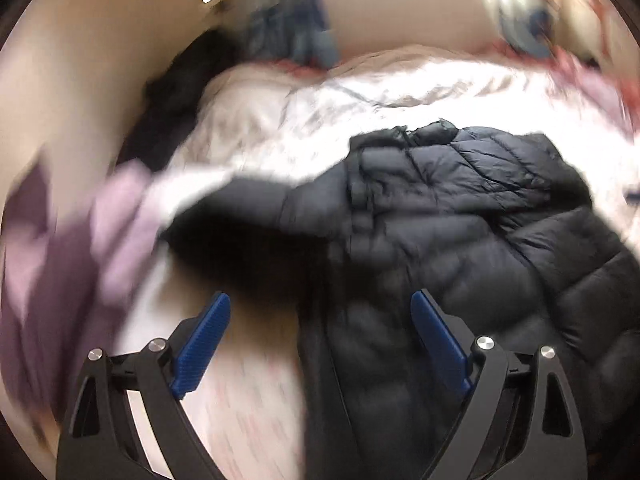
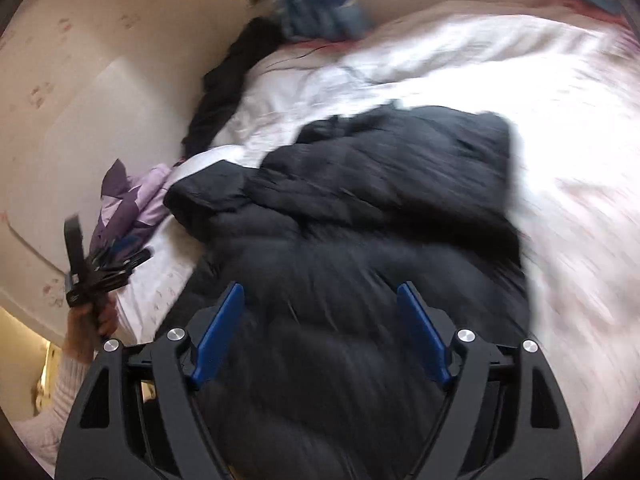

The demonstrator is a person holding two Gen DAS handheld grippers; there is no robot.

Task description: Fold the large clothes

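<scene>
Now over a bed (image 2: 500, 92) with pale bedding, both views badly smeared by blur. Black puffer jacket (image 2: 360, 208) lying rumpled on top of the bedding, partly doubled over itself, one sleeve (image 1: 240, 216) trailing out to the jacket's left. Left gripper (image 1: 320, 340) held above the jacket's near left edge, blue pads (image 1: 204, 344) spread wide, nothing pinched between them; bedding under one pad, jacket fabric under the other. Right gripper (image 2: 320, 332) held above the jacket's near middle, pads (image 2: 218, 336) likewise spread wide and empty, quilted black cloth below the gap; cannot tell whether any pad brushes the fabric. Left of the jacket, at the bed's edge, a crumpled purple and lilac garment (image 2: 132, 200). Beyond the jacket, toward the wall, a second dark garment (image 2: 228, 88) draped along the bed's far left side, and a blurred heap of blue clothes (image 2: 316, 4) past that. In the right wrist view, well left of the jacket, a hand (image 2: 88, 328) in a pale knitted sleeve (image 2: 48, 412) gripping the other tool's black handle.
</scene>
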